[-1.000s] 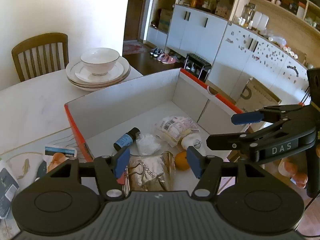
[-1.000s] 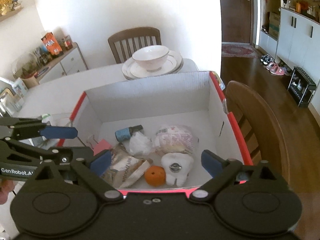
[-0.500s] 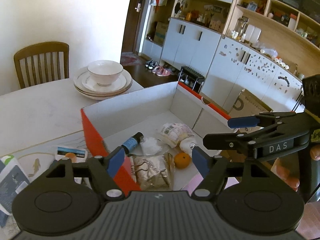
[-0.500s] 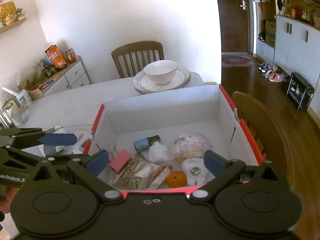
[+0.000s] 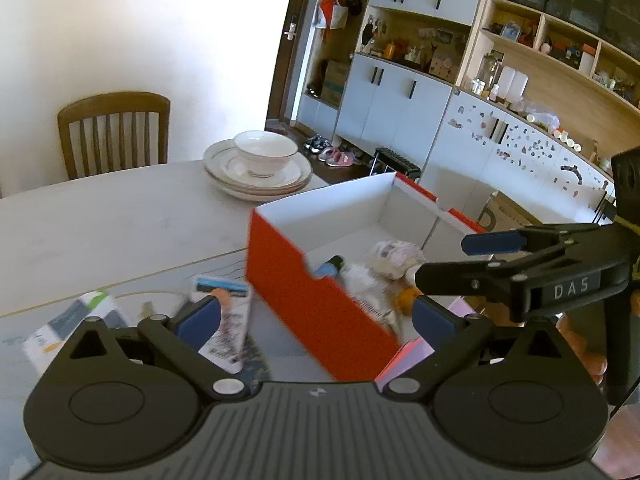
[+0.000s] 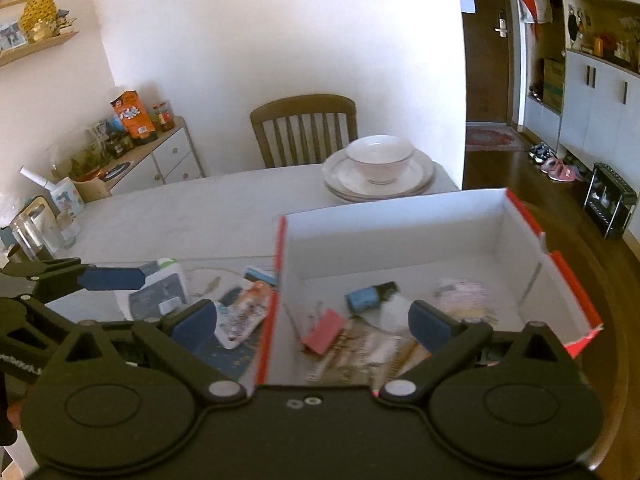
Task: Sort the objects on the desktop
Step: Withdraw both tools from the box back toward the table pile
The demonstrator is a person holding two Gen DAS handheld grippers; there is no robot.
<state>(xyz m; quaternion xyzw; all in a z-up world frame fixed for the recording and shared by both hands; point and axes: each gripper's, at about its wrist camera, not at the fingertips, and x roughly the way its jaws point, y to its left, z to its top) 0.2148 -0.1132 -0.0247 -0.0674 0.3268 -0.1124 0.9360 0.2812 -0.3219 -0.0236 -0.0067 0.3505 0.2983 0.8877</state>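
A red box with a white inside (image 6: 400, 232) stands on the table. In it lie a blue bottle (image 6: 362, 298), a pink binder clip (image 6: 324, 330), a brown snack packet (image 6: 360, 356), a white wrapped bun (image 6: 464, 294) and an orange (image 5: 406, 298). My left gripper (image 5: 316, 316) hovers over the box's red left wall (image 5: 304, 292), its jaws opening wide with nothing held between the pads. My right gripper (image 6: 314, 325) is open and empty above the box's near left corner. Loose sachets (image 6: 244, 312) and a white-blue pack (image 6: 160, 292) lie on the table left of the box.
A bowl on stacked plates (image 6: 378, 168) stands behind the box, with a wooden chair (image 6: 304, 128) beyond it. Another chair back (image 6: 600, 280) curves along the box's right side. Glass jars (image 6: 36, 232) stand at the table's far left.
Both grippers have drawn back and to the left from over the box. The left jaws have spread much wider. The sachets on the table have come into view.
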